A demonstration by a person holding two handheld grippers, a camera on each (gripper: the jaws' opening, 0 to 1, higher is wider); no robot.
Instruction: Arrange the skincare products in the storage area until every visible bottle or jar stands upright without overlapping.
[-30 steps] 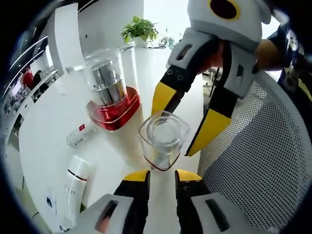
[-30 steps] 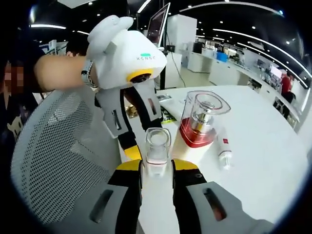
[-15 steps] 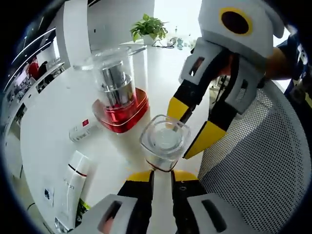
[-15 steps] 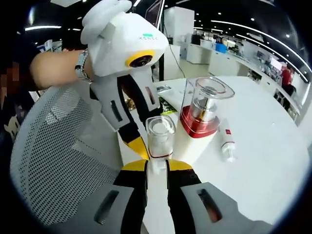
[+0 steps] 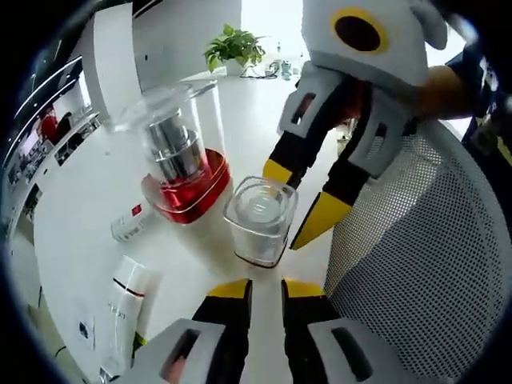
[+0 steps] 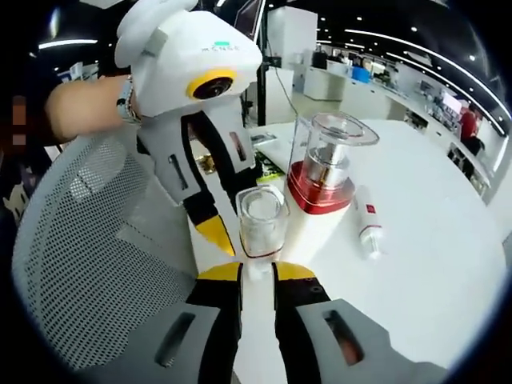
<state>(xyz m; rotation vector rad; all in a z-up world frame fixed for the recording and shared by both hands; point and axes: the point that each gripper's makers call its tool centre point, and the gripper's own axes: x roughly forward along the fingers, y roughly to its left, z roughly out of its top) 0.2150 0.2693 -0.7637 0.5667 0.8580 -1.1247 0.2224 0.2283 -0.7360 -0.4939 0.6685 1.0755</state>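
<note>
Since the earlier frame my left tongs (image 5: 262,290) have drawn back from the small clear-capped bottle (image 5: 258,220), jaws a narrow gap apart and empty, while my right tongs (image 6: 256,272) sit jaws near together at its base; clamped or not, I cannot tell. Bottle stands upright on the tabletop (image 5: 88,200), just beside the tall red-collared bottle (image 5: 180,160). Beyond, two white tubes (image 5: 122,308) (image 5: 132,222) lie flat; release gently, check no tilt, then raise those.
</note>
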